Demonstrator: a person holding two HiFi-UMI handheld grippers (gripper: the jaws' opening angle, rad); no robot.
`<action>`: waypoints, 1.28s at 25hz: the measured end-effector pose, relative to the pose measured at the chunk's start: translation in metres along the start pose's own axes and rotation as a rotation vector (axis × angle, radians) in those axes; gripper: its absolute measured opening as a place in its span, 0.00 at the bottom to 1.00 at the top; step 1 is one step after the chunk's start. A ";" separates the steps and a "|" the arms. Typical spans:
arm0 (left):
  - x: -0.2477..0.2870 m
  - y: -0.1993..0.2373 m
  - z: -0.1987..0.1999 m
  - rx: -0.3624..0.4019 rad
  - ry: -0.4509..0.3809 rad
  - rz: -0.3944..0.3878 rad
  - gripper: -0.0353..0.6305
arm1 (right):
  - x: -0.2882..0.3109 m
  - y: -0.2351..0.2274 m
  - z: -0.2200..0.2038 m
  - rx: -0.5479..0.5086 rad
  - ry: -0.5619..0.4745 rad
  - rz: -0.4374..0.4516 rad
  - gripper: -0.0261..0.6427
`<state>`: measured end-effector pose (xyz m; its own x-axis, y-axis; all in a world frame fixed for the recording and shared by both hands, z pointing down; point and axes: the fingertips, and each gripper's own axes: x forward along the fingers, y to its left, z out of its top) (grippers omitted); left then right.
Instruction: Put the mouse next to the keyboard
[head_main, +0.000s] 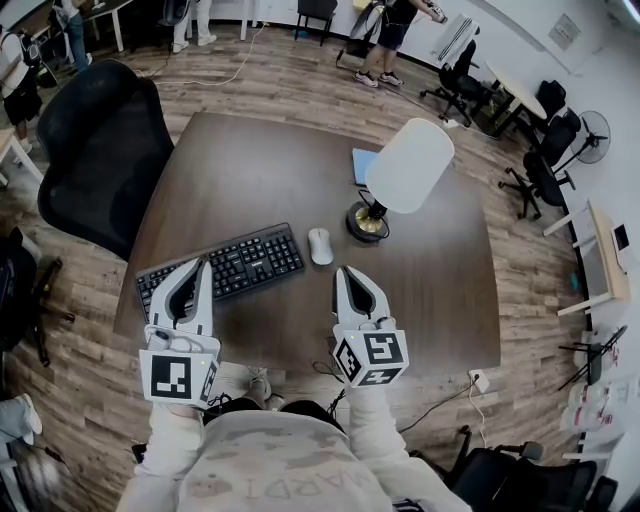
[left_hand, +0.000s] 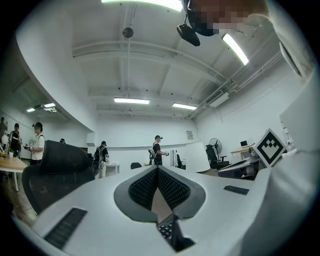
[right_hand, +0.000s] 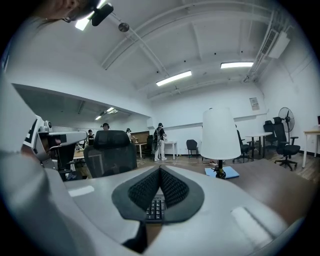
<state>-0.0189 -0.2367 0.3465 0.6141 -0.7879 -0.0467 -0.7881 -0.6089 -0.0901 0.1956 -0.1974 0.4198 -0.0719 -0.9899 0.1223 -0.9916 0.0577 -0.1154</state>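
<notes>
- The mouse (head_main: 320, 246) is white and lies on the tabletop (head_main: 250, 170), just beside the right end of the keyboard (head_main: 220, 268), with a narrow gap between them.
- Its long axis runs away from the person, roughly parallel to the keyboard's short edge. Which end is the front cannot be told.
- The left gripper (head_main: 201, 264) has its fingers pressed together with nothing between them. The tips hang above the keyboard.
- The right gripper (head_main: 344, 270) also has its fingers pressed together and is empty. The mouse lies just ahead of the tips and slightly to their left, untouched.
- Only bare tabletop shows between the right fingers and the mouse.
- The lamp (head_main: 405, 165) has a white shade. Its base (head_main: 367, 222) stands near the mouse's right side, apart from it.
- A blue pad (head_main: 362, 165) lies beyond the base, partly under the shade.
- A black chair (head_main: 100, 150) stands at the tabletop's far left edge.
</notes>
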 end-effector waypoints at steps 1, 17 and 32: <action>-0.003 -0.002 0.002 0.001 -0.005 -0.001 0.06 | -0.004 0.002 0.003 -0.003 -0.008 0.001 0.05; -0.052 -0.015 0.026 0.016 -0.048 0.004 0.06 | -0.060 0.036 0.044 -0.077 -0.118 0.021 0.05; -0.093 -0.034 0.046 0.029 -0.090 0.009 0.06 | -0.114 0.055 0.070 -0.117 -0.198 0.031 0.05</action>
<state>-0.0470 -0.1386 0.3077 0.6091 -0.7812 -0.1369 -0.7930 -0.5976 -0.1185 0.1571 -0.0904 0.3307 -0.0912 -0.9929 -0.0762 -0.9958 0.0914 0.0007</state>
